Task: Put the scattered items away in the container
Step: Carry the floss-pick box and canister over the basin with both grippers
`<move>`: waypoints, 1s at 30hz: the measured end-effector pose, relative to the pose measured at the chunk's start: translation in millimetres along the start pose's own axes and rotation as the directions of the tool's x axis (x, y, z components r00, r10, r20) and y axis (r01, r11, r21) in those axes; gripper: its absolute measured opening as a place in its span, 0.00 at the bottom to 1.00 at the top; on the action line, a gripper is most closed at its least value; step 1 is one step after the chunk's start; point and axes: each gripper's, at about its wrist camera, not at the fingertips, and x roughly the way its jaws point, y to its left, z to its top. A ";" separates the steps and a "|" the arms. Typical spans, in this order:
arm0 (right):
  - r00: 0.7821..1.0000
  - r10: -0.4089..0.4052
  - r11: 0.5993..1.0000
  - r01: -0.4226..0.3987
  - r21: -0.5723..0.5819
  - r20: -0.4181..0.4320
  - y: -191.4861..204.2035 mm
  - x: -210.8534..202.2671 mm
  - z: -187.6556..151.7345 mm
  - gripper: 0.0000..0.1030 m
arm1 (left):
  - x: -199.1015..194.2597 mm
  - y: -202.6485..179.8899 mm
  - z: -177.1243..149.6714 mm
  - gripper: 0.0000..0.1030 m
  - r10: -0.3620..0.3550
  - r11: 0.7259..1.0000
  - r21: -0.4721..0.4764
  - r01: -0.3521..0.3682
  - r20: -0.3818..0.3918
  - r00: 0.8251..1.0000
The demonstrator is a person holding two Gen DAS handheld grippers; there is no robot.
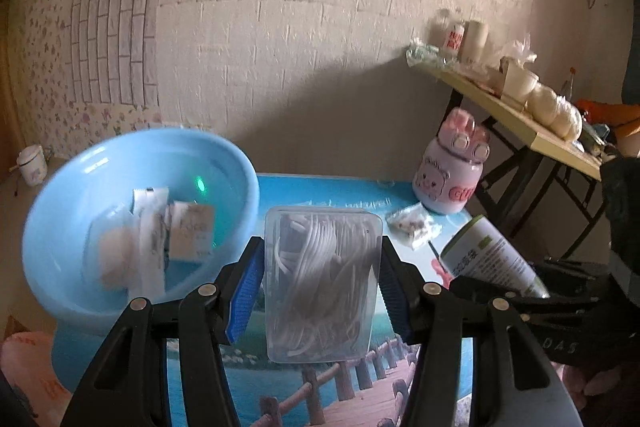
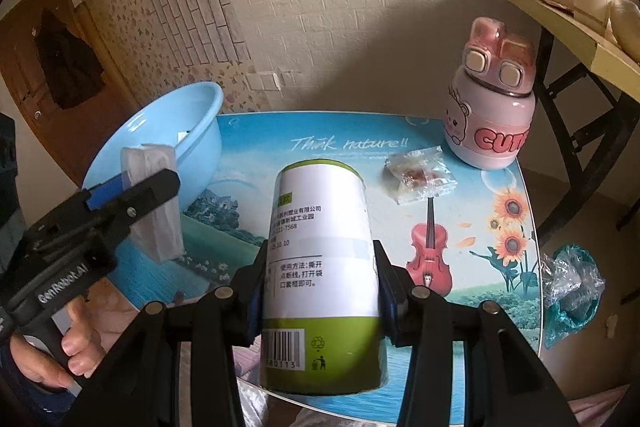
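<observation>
My left gripper [image 1: 320, 251] is shut on a clear plastic box of white floss picks [image 1: 322, 283], held above the table beside the light blue basin [image 1: 80, 167]. Several white packets [image 1: 160, 227] lie inside the basin. My right gripper [image 2: 320, 255] is shut on a white and green cylindrical roll [image 2: 320, 227], lifted over the table's front. The right wrist view shows the left gripper [image 2: 138, 183] with the box [image 2: 156, 211] at the basin's [image 2: 168, 123] near rim. A small clear snack packet [image 2: 420, 179] lies on the picture-printed table [image 2: 500, 267].
A pink and white cartoon bottle [image 2: 488, 115] stands at the table's back right corner. A crumpled bluish plastic bag [image 2: 572, 287] hangs off the right edge. A cluttered folding table [image 1: 520, 123] stands to the right. A person's hand [image 2: 52, 359] grips the left handle.
</observation>
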 end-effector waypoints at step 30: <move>0.991 0.131 0.974 -0.128 -0.187 0.005 125.2 51.4 58.0 0.45 | -9.6 119.6 12.5 0.51 0.142 0.981 -0.140 -0.134 0.050 0.989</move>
